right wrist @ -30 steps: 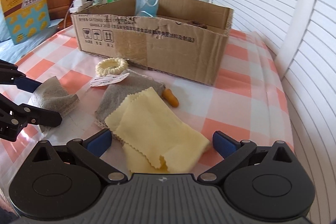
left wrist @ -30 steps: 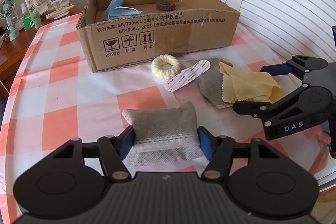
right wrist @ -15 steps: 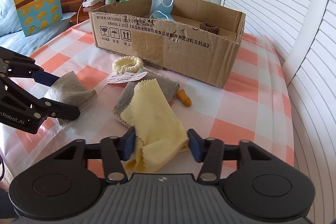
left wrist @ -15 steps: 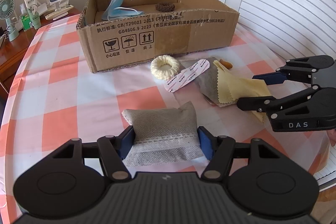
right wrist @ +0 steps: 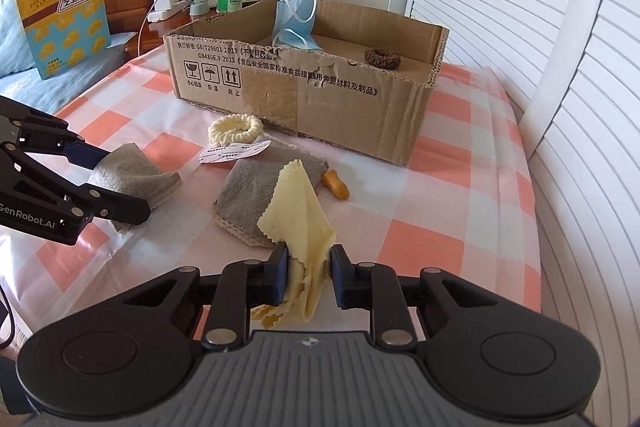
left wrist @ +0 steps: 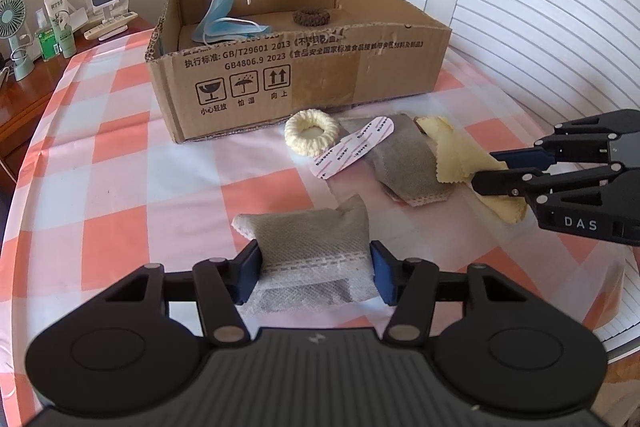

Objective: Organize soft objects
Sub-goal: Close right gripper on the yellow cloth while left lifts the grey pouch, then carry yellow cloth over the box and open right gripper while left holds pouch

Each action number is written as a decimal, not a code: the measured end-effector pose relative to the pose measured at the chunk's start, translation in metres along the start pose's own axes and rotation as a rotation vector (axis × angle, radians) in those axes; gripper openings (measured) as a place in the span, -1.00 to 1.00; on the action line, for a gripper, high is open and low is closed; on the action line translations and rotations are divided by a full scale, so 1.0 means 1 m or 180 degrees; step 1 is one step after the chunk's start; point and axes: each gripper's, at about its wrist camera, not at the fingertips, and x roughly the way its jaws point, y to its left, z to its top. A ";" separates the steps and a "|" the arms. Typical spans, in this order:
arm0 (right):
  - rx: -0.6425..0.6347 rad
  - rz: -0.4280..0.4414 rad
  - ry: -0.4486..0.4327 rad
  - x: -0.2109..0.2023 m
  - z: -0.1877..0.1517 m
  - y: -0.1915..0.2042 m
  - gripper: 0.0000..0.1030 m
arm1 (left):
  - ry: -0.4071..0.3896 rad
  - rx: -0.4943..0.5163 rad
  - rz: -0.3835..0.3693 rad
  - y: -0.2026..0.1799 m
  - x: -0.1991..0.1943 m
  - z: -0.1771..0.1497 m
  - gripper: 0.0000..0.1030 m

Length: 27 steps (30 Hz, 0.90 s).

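My left gripper point(left wrist: 316, 273) is shut on a grey fabric pouch point(left wrist: 308, 239) that lies on the checked tablecloth; it also shows in the right wrist view point(right wrist: 132, 175). My right gripper point(right wrist: 308, 277) is shut on a yellow cloth point(right wrist: 300, 211) and holds it lifted off a second grey pouch point(right wrist: 252, 187). The right gripper shows in the left wrist view point(left wrist: 492, 173) with the yellow cloth point(left wrist: 464, 163). A cream knitted ring point(left wrist: 311, 131) and a white-and-pink strip point(left wrist: 354, 147) lie before the cardboard box point(left wrist: 320, 75).
The box holds a blue face mask point(left wrist: 224, 15) and a brown scrunchie point(left wrist: 311, 17). A small orange piece point(right wrist: 336, 183) lies by the second pouch. A side table point(left wrist: 16, 99) with a fan and bottles stands at the left. White shutters point(right wrist: 580, 107) run close along the right.
My right gripper has closed on the yellow cloth and lifted it up from the second pouch. My left gripper stays shut on the grey pouch in the same spot.
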 end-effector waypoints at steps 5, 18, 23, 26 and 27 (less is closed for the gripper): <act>0.0044 -0.0010 0.0013 0.004 -0.003 -0.002 -0.35 | 0.0014 0.0058 0.0039 -0.001 0.001 -0.001 0.08; 0.0054 -0.0077 -0.0055 0.014 -0.002 0.002 -0.49 | -0.0002 0.0057 0.0030 -0.001 0.000 -0.002 0.06; 0.0068 -0.0134 -0.0103 0.001 -0.002 0.002 -0.68 | 0.0006 0.0107 -0.0001 -0.001 -0.004 -0.001 -0.02; 0.0063 -0.0155 -0.0142 -0.007 0.000 0.000 -0.70 | 0.0006 0.0171 -0.0016 -0.001 -0.009 0.001 -0.03; 0.0062 -0.0164 -0.0150 -0.010 0.001 0.000 -0.70 | 0.0004 0.0188 -0.0017 -0.001 -0.011 0.001 -0.03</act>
